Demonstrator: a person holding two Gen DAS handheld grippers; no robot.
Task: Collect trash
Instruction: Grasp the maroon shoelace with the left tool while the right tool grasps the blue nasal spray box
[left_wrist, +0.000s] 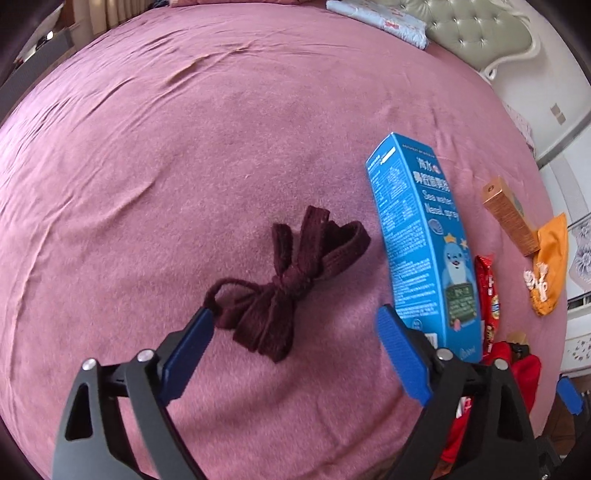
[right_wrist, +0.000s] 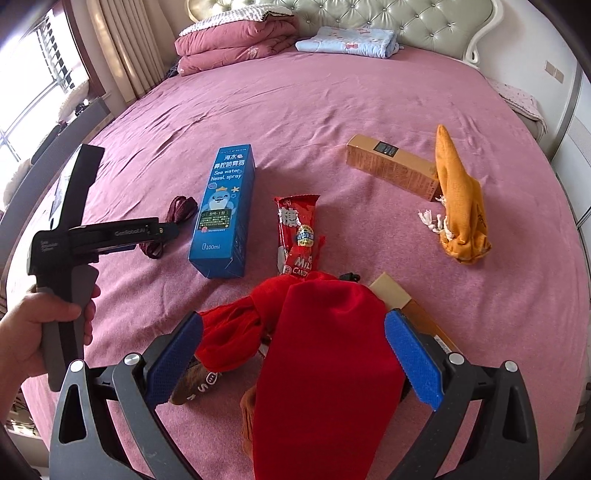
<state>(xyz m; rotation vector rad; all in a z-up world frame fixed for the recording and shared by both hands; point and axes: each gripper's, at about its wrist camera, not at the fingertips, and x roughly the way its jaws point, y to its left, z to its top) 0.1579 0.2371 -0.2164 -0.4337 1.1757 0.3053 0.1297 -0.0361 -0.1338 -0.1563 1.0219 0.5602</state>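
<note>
A dark maroon knotted ribbon (left_wrist: 284, 284) lies on the pink bed; my left gripper (left_wrist: 295, 317) is open just above it, the left pad touching its loop end. A blue nasal-spray box (left_wrist: 421, 243) lies to its right, also in the right wrist view (right_wrist: 225, 210). My right gripper (right_wrist: 293, 328) is open around a red cloth bag (right_wrist: 325, 369) lying between its pads. A red candy wrapper (right_wrist: 297, 232) lies beyond the bag. A gold box (right_wrist: 393, 166) and an orange pouch (right_wrist: 460, 206) lie far right.
The pink bedsheet (right_wrist: 332, 103) covers the bed. A folded pink quilt (right_wrist: 236, 40) and blue blanket (right_wrist: 347, 42) sit by the green headboard (right_wrist: 424, 22). A tan box (right_wrist: 406, 302) and a brown item (right_wrist: 195, 384) lie under the red bag. Window at left.
</note>
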